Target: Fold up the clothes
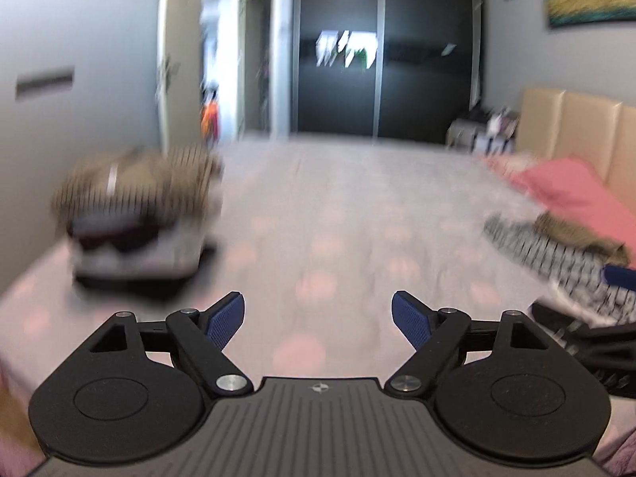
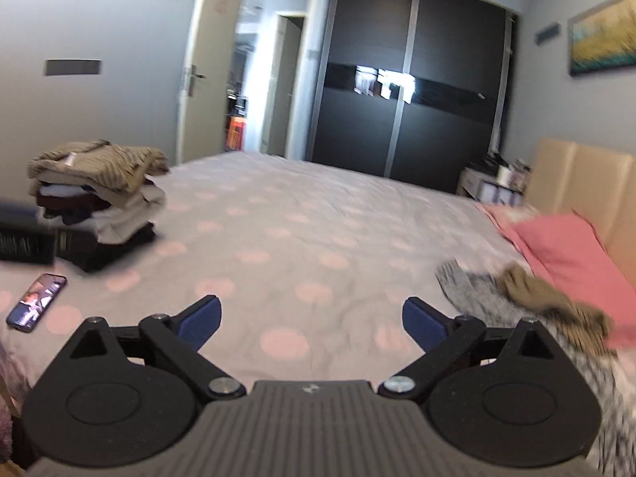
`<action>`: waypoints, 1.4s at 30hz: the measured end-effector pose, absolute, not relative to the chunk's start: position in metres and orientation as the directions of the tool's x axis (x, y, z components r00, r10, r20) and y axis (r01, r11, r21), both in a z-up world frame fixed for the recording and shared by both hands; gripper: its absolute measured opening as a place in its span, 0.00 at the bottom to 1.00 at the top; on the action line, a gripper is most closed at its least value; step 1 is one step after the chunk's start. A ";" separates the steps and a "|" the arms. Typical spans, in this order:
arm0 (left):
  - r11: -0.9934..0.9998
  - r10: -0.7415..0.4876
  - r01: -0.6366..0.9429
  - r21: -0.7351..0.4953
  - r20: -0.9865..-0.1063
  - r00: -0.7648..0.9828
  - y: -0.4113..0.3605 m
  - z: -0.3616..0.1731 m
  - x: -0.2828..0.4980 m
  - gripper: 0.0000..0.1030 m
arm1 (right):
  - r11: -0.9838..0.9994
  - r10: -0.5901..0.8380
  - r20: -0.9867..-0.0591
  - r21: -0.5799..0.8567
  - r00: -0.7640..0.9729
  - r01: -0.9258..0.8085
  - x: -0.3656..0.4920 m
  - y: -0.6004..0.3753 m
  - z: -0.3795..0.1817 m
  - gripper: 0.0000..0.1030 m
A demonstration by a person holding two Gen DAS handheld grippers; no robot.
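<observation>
A stack of folded clothes with a brown striped garment on top sits at the left of the bed; it shows blurred in the left wrist view. A loose heap lies at the right: a grey-and-white patterned garment with a crumpled brown one on it. My left gripper is open over bare bedspread, nothing between its blue pads. My right gripper is open too and empty, just left of the heap.
The bed has a grey spread with pink dots. A phone lies near its left front. A pink pillow rests against the beige headboard. A dark wardrobe, an open door and a nightstand stand behind.
</observation>
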State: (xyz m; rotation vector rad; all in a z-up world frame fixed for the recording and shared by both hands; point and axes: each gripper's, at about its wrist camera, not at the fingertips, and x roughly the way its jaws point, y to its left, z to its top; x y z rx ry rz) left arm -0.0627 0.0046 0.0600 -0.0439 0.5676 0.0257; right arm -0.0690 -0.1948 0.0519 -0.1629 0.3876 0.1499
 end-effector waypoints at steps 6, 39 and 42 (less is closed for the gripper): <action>1.000 -0.004 -0.008 -0.016 -0.614 0.790 -0.005 0.019 -0.068 0.79 | 1.000 -0.024 -0.430 -0.015 0.902 0.019 -0.086 -0.199 0.018 0.96; 0.999 0.031 -0.022 0.023 -0.607 0.794 -0.013 -0.024 -0.028 0.79 | 0.999 -0.006 -0.393 -0.044 0.919 -0.012 -0.033 -0.168 -0.027 0.96; 1.000 0.029 -0.021 0.021 -0.610 0.792 -0.012 -0.023 -0.030 0.79 | 0.999 -0.003 -0.389 -0.038 0.921 -0.013 -0.034 -0.168 -0.025 0.96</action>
